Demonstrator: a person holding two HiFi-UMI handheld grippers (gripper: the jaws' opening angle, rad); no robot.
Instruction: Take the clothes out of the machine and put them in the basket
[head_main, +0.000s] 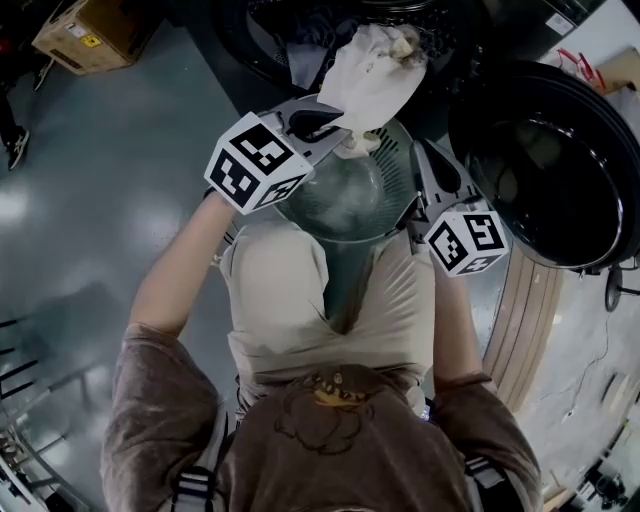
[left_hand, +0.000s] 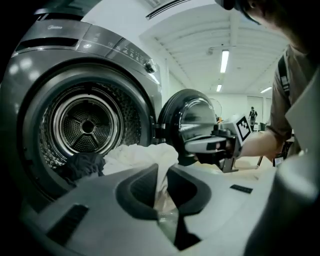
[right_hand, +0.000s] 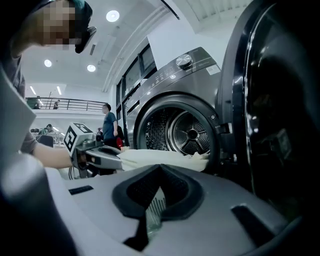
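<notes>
My left gripper (head_main: 340, 128) is shut on a white cloth (head_main: 372, 72), which hangs above a translucent round basket (head_main: 300, 205) in front of the washing machine. In the left gripper view the cloth (left_hand: 142, 155) runs between the closed jaws. A dark garment (left_hand: 82, 165) lies at the mouth of the drum (left_hand: 87, 125). My right gripper (head_main: 422, 160) holds the basket's right rim; in the right gripper view a ribbed translucent edge (right_hand: 154, 210) sits between its closed jaws. The left gripper (right_hand: 97, 156) and the cloth (right_hand: 160, 157) show there too.
The machine's round door (head_main: 560, 170) stands open at the right, close to my right gripper. More dark clothes lie in the opening (head_main: 310, 40). A cardboard box (head_main: 95, 30) sits on the grey floor at the far left. People stand in the background.
</notes>
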